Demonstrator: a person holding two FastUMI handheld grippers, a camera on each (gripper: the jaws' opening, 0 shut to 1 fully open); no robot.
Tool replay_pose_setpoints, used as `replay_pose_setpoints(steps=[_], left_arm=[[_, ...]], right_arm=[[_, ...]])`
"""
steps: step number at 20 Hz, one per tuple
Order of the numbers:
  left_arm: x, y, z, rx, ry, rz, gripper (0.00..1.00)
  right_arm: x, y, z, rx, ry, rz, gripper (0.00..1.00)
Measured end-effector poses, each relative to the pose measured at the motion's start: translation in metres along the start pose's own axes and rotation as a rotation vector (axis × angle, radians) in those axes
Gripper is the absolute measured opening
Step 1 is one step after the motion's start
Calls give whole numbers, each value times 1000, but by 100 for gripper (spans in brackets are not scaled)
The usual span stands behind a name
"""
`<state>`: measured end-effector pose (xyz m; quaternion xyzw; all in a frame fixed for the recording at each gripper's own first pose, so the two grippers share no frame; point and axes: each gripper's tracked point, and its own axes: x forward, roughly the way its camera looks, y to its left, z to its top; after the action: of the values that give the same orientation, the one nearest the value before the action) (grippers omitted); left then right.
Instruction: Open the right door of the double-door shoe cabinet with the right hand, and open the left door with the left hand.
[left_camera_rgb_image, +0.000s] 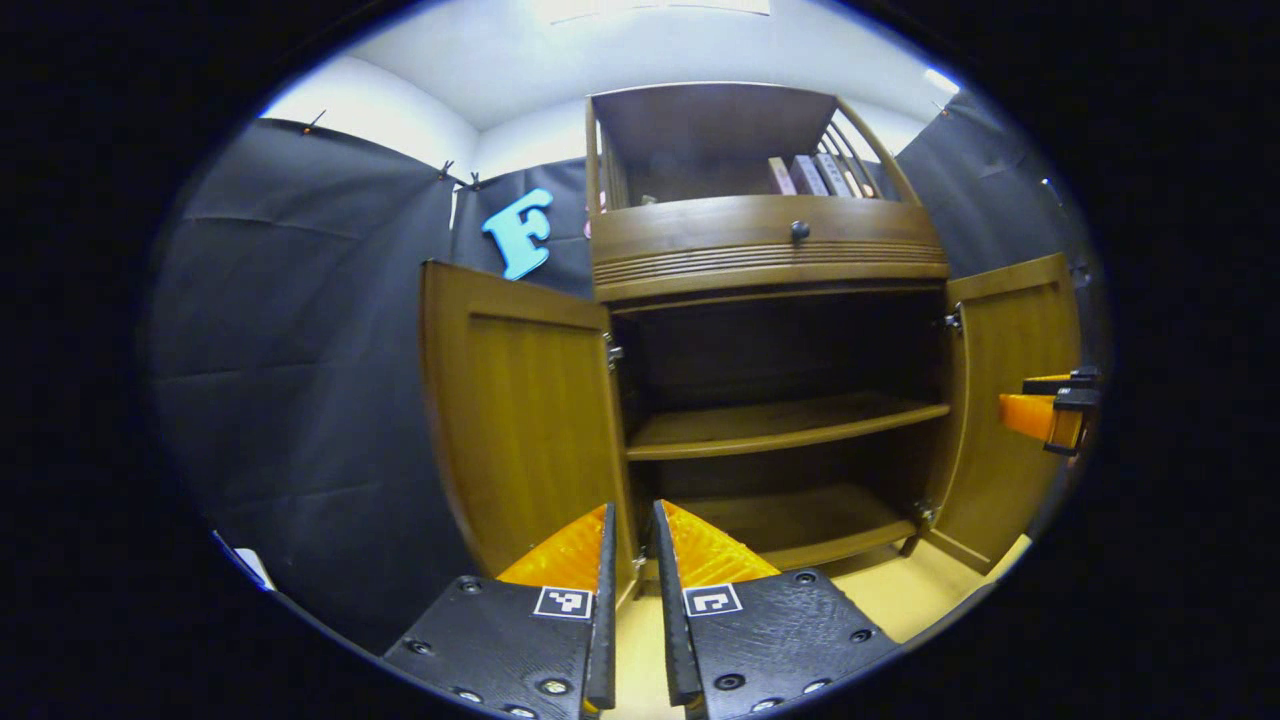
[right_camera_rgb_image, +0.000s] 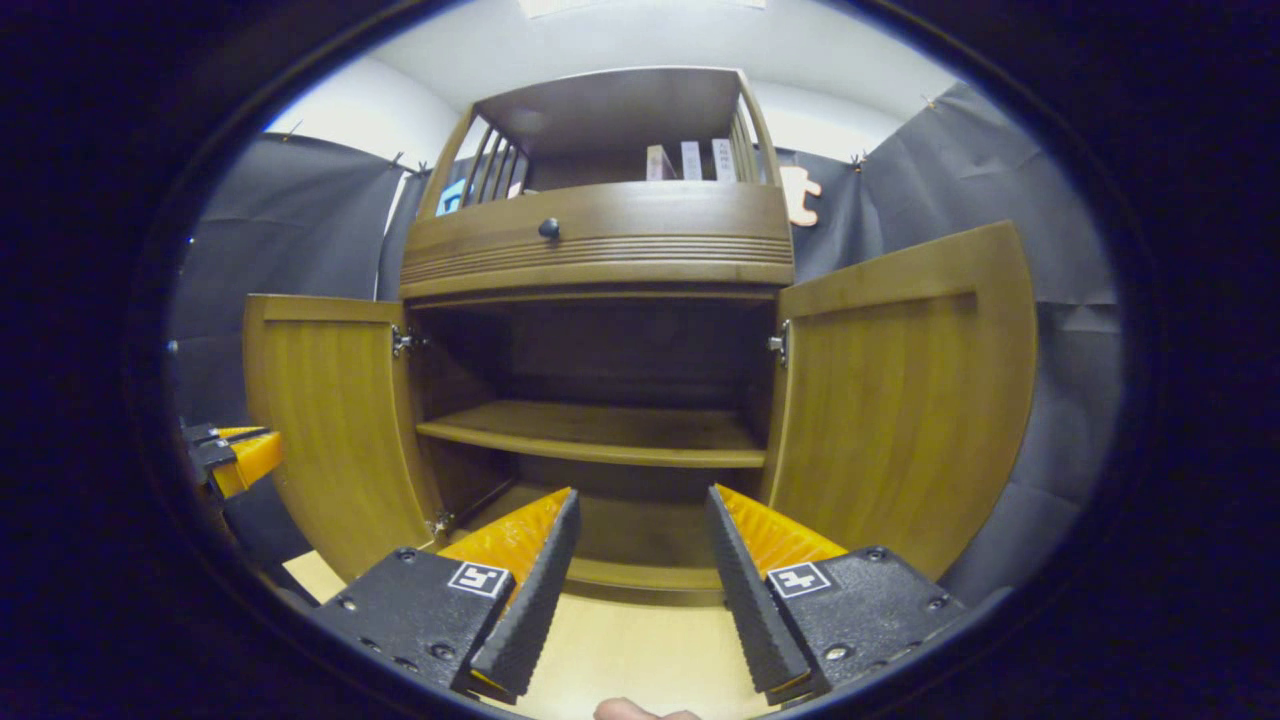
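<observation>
The wooden shoe cabinet (left_camera_rgb_image: 770, 250) stands ahead with both doors swung wide. In the left gripper view its left door (left_camera_rgb_image: 520, 420) hangs just left of my left gripper (left_camera_rgb_image: 632, 510), whose fingers stand a narrow gap apart with nothing between them. The right door (left_camera_rgb_image: 1010, 400) is at the far right, and the right gripper's fingers (left_camera_rgb_image: 1050, 415) show beside it. In the right gripper view the right door (right_camera_rgb_image: 900, 400) is on the right and the left door (right_camera_rgb_image: 330, 440) on the left. My right gripper (right_camera_rgb_image: 642, 492) is wide open and holds nothing, facing the bare inner shelf (right_camera_rgb_image: 600, 430).
Above the doors sits a drawer with a dark knob (left_camera_rgb_image: 799, 231), and an open top shelf holds a few books (left_camera_rgb_image: 810, 175). Black cloth walls close in on both sides. The pale floor (right_camera_rgb_image: 640, 640) lies below the cabinet. A fingertip (right_camera_rgb_image: 640, 712) shows at the bottom edge.
</observation>
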<state>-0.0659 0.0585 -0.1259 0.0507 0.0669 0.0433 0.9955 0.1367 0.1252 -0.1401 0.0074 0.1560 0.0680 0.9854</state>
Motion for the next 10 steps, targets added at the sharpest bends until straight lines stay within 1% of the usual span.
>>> replay_pose_setpoints(steps=[3,4,5,6,7,8,10], left_arm=[[6,-24,17,-32,-17,-54,34],[7,-30,23,-38,-24,-68,33],[10,-36,28,-42,-26,-82,36],[13,-42,32,-45,-29,-95,40],[15,-46,37,-48,-35,-108,30],[16,-52,41,-53,-38,-124,39],[20,-63,47,-54,-42,-151,55]], right_arm=[[-5,-8,12,3,-26,-22,82],[-8,-11,15,7,-33,-31,81],[-10,-13,19,14,-39,-38,84],[-11,-15,23,21,-46,-45,84],[-13,-16,27,25,-55,-53,84],[-16,-18,30,26,-64,-61,83],[-19,-22,34,22,-75,-79,84]])
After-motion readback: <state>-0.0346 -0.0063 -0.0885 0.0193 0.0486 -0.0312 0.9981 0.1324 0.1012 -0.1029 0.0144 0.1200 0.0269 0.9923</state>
